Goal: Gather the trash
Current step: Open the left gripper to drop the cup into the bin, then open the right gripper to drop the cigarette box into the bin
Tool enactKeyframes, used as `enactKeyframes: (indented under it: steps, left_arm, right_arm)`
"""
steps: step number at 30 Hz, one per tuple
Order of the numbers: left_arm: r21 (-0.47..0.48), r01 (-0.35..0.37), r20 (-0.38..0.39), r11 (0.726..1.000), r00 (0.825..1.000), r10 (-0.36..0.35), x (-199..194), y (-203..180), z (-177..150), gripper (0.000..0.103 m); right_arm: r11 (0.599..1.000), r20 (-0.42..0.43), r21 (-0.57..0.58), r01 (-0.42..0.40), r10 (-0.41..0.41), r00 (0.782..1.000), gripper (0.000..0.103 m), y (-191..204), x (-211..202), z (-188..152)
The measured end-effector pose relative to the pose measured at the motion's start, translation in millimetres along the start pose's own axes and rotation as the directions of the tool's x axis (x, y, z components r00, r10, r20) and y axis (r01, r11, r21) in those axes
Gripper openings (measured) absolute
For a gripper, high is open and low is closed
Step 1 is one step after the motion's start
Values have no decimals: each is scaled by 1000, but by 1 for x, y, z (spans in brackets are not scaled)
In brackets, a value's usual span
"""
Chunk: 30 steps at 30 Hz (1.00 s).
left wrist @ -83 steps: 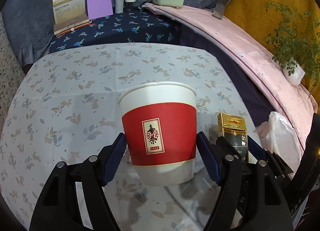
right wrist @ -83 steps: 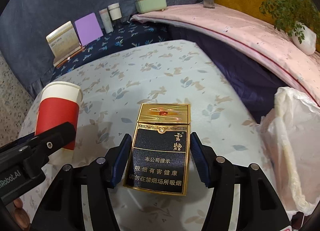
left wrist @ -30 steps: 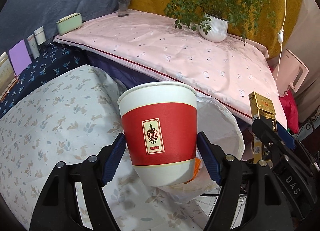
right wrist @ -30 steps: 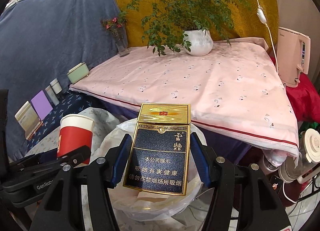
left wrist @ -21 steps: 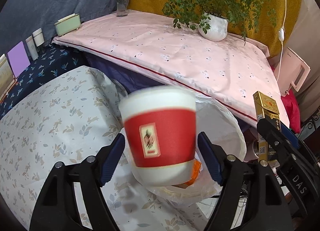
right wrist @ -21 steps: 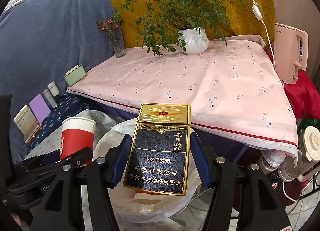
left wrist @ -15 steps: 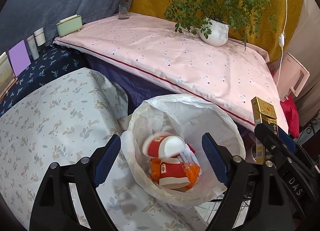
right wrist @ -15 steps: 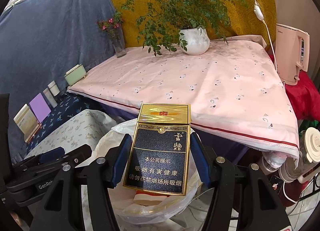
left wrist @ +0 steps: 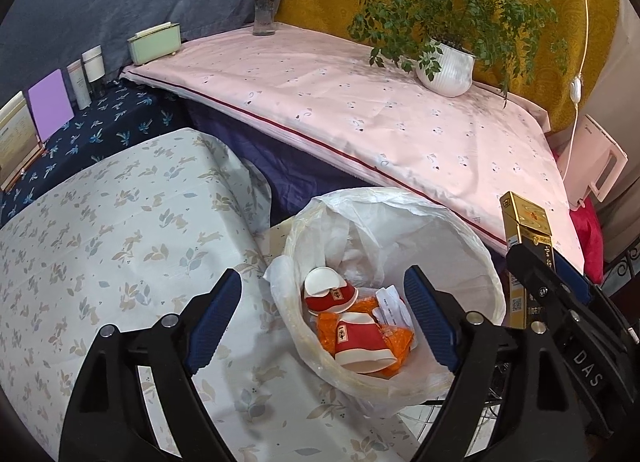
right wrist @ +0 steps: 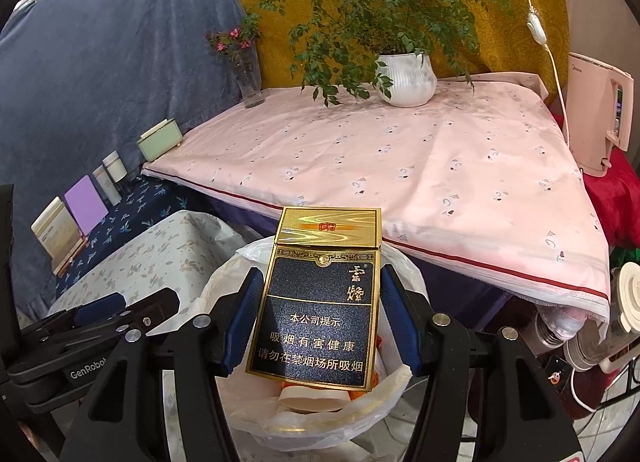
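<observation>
My left gripper (left wrist: 322, 322) hangs open and empty over the white-lined trash bin (left wrist: 472, 246). A red and white paper cup (left wrist: 330, 289) lies on its side inside the bin, on top of a second red cup (left wrist: 358, 342) and orange wrappers. In the right wrist view my right gripper (right wrist: 318, 322) is shut on a black and gold cigarette box (right wrist: 320, 302), held upright above the same bin (right wrist: 224, 274). That box (left wrist: 528, 250) also shows at the right edge of the left wrist view, beside the bin's rim.
A table with a leaf-print cloth (left wrist: 100, 242) lies left of the bin. Behind it, a pink-covered surface (left wrist: 360, 110) carries a potted plant (left wrist: 444, 66), a flower vase (left wrist: 264, 14) and a green box (left wrist: 154, 44). A pink kettle (right wrist: 596, 118) stands far right.
My left gripper let go of the red paper cup; it dropped into the bin and now lies on the trash. Before that, both grippers swung from the table over the bin. The right grip is unchanged.
</observation>
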<state>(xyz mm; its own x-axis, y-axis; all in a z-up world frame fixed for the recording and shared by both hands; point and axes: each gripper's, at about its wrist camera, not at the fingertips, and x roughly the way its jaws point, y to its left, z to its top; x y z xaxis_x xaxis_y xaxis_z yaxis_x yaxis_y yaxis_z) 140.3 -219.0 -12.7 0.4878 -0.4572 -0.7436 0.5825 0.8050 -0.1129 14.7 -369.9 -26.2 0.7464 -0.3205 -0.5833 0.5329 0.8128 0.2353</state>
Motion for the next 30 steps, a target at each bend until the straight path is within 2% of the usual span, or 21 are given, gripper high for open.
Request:
enactKeyframes:
  steps: [22, 30]
  left_arm:
    - [-32, -57, 1, 998, 998, 57, -2, 29, -7, 80]
    - [-43, -66, 6, 997, 998, 66, -8, 36, -10, 80]
  right_arm:
    - [999, -42, -34, -42, 41, 998, 59, 28, 22, 0]
    - [998, -30, -22, -51, 51, 998, 59, 33, 18, 3]
